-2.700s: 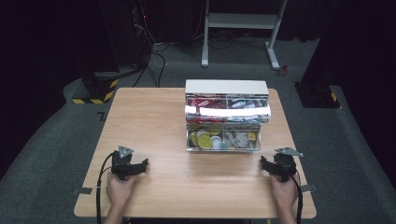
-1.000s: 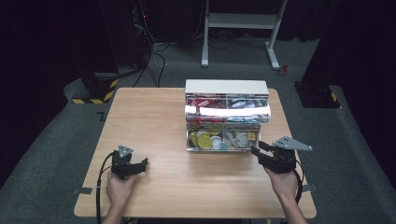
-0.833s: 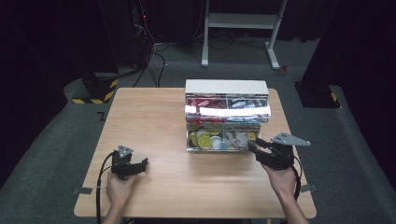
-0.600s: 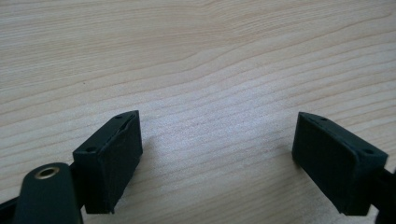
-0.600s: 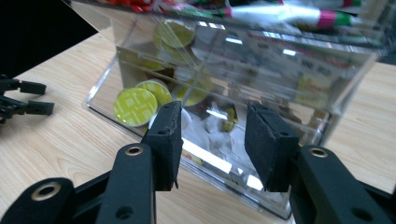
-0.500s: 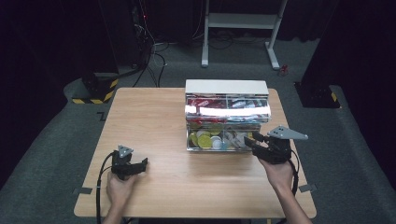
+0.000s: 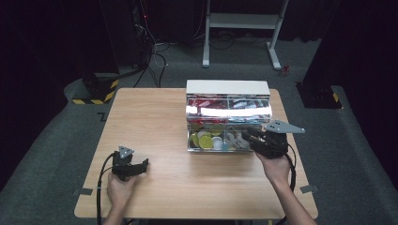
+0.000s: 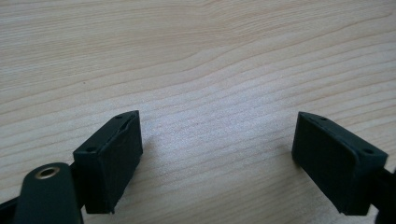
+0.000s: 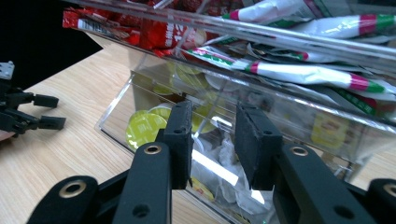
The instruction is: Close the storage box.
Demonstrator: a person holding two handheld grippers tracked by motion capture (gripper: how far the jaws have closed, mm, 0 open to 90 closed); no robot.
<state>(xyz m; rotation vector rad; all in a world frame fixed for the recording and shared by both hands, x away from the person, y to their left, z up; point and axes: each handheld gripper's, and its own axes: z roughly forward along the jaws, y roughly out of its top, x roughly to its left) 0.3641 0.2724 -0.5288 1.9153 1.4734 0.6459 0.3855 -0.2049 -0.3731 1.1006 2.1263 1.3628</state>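
A clear two-tier organiser box [image 7: 227, 87] stands right of the table's middle. Its upper tier holds red packets [image 9: 159, 32] and white sachets [image 9: 303, 72]. The lower open bin holds yellow round capsules [image 7: 202, 139] [image 9: 140, 128] and white packets. My right gripper [image 7: 246, 137] [image 9: 212, 135] hovers at the bin's front right corner and points left over its lip. Its jaws have just been closing to a narrow gap, and I see nothing between the pads. My left gripper [image 7: 143, 164] [image 8: 217, 149] rests open on bare wood at the front left, with nothing in it.
The wooden table [image 7: 150, 122] has bare room on its left half and along the front. Beyond it lie dark floor, cables and a white stand's legs [image 7: 244, 28]. The box's clear front wall [image 9: 116, 107] slopes toward my right gripper.
My right gripper rose from the table's right front edge and moved left to the box's lower bin, and its jaws narrowed. The left gripper stayed put.
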